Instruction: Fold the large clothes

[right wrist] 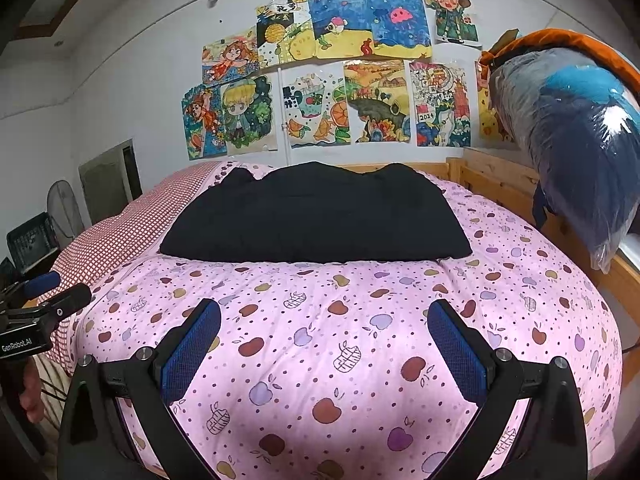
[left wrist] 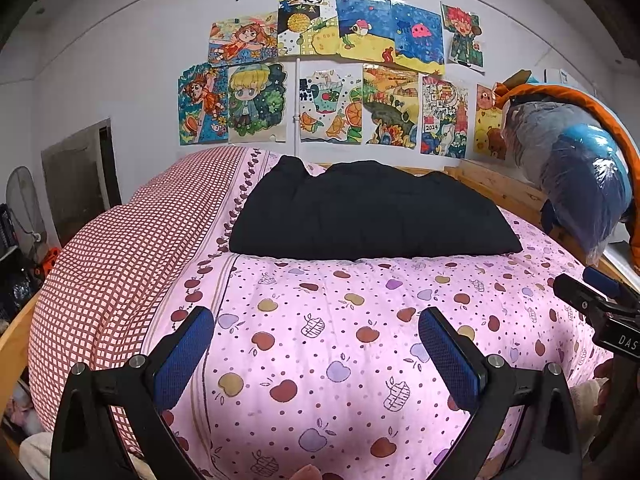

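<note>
A black garment (left wrist: 372, 216) lies folded into a flat rectangle on the far half of the bed; it also shows in the right wrist view (right wrist: 316, 220). My left gripper (left wrist: 316, 334) is open and empty, held above the pink apple-print quilt (left wrist: 320, 360) well short of the garment. My right gripper (right wrist: 324, 326) is open and empty too, over the same quilt (right wrist: 320, 380). Each gripper shows at the edge of the other's view: the right one (left wrist: 596, 300), the left one (right wrist: 44, 300).
A red-checked quilt (left wrist: 120, 264) lies along the bed's left side. A wooden bed rail (right wrist: 500, 184) runs along the back and right. A plastic-wrapped bundle (right wrist: 580, 152) hangs over the right rail. Drawings (left wrist: 332, 72) cover the wall. A fan (right wrist: 64, 208) stands at the left.
</note>
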Demonstrator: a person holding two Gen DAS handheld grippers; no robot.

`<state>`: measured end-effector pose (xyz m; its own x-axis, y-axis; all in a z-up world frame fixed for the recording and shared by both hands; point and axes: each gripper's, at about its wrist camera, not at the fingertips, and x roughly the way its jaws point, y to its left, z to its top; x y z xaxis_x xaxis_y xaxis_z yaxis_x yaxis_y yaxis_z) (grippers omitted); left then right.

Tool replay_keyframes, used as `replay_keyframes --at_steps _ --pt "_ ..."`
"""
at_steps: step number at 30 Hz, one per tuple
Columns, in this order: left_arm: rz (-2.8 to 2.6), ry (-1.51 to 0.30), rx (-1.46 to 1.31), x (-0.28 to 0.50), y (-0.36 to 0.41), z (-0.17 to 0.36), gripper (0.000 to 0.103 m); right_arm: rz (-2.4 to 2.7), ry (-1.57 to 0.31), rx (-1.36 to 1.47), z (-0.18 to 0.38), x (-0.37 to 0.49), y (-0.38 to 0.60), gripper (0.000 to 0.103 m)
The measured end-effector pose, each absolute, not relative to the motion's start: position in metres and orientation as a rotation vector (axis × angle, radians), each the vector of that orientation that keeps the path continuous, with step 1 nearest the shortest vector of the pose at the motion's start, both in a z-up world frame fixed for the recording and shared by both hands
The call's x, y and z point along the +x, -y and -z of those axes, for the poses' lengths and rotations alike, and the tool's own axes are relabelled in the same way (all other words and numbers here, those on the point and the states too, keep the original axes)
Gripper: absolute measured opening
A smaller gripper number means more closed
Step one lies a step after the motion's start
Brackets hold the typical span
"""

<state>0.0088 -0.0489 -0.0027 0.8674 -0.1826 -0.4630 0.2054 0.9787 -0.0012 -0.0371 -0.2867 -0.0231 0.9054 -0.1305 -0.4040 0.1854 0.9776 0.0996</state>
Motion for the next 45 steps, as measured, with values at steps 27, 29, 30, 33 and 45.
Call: replay_keyframes --at_steps 27,29,30,33,45 --pt "0.205 -0.485 0.048 0.0067 0.0512 0.0028 0.103 0.168 -0.408 0.139 0.0242 -0.0369 0.2895 0.102" --pt "0.206 -0.485 0.049 0.0066 0.0508 0.0028 0.103 0.167 -0.407 0.140 0.0242 -0.0368 0.2900 0.102" --pt "0.206 -0.484 0.050 0.0066 0.0505 0.0028 0.103 0.166 -0.407 0.140 0.0243 -0.0369 0.2901 0.102" --pt "0.207 -0.485 0.050 0.0069 0.0501 0.0024 0.103 0.166 -0.408 0.138 0.0242 -0.0371 0.2904 0.102" --pt "0.203 -0.486 0.052 0.0066 0.0499 0.0021 0.103 0.171 -0.409 0.143 0.0244 -0.0377 0.2893 0.102"
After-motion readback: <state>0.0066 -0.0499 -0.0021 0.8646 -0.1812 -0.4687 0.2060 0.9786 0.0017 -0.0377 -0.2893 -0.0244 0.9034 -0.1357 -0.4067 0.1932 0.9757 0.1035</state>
